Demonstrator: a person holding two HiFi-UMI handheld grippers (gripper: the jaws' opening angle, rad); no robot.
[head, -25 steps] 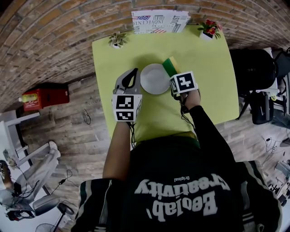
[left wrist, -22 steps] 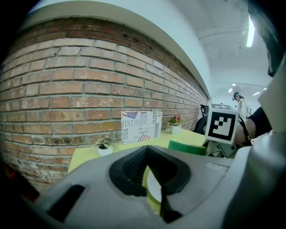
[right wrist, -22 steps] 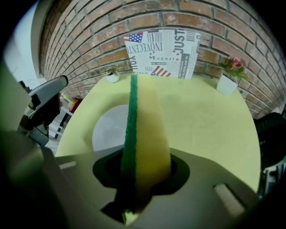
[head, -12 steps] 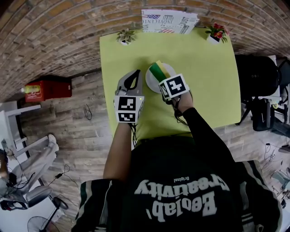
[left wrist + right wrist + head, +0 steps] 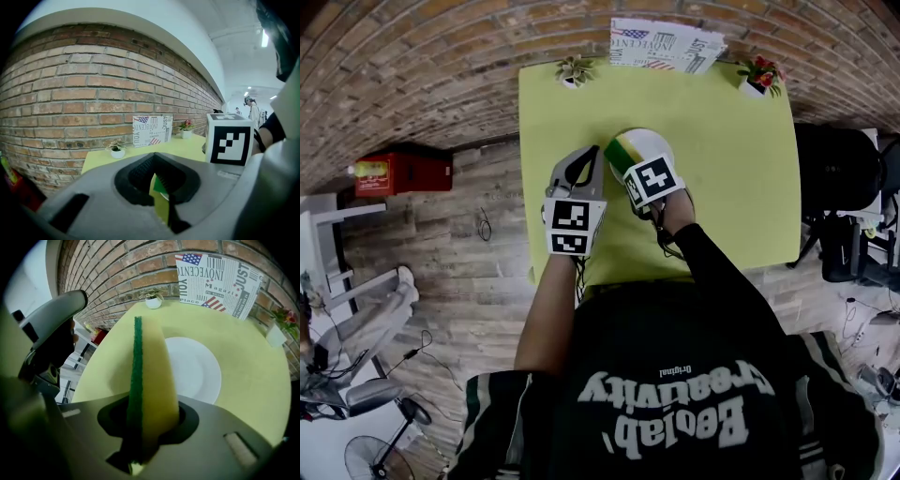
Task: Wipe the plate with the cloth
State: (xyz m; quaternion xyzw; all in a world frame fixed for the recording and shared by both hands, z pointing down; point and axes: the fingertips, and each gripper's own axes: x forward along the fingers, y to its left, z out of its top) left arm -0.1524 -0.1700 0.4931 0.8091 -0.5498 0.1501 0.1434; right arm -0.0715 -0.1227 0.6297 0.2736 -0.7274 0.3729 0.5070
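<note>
Brick wall [image 5: 441,56] and plank floor [image 5: 459,253] surround a yellow-green tabletop [image 5: 741,178]. A printed box [image 5: 666,45] stands at the tabletop's far edge, with a small potted plant at each far corner [image 5: 574,70] [image 5: 761,75]. The white plate [image 5: 654,145] lies left of the tabletop's centre. The left gripper [image 5: 581,152] is just beside the plate, towards the left edge, jaws drawn together on nothing. The right gripper [image 5: 626,161] clamps a yellow sponge [image 5: 622,150] with a green scouring face, which serves as the cloth. The sponge projects over the plate's left rim; contact cannot be confirmed. Judged step: start of the wipe. The next move calls for pressing the sponge flat on the plate and sweeping it across, with the plate steadied against sliding.
</note>
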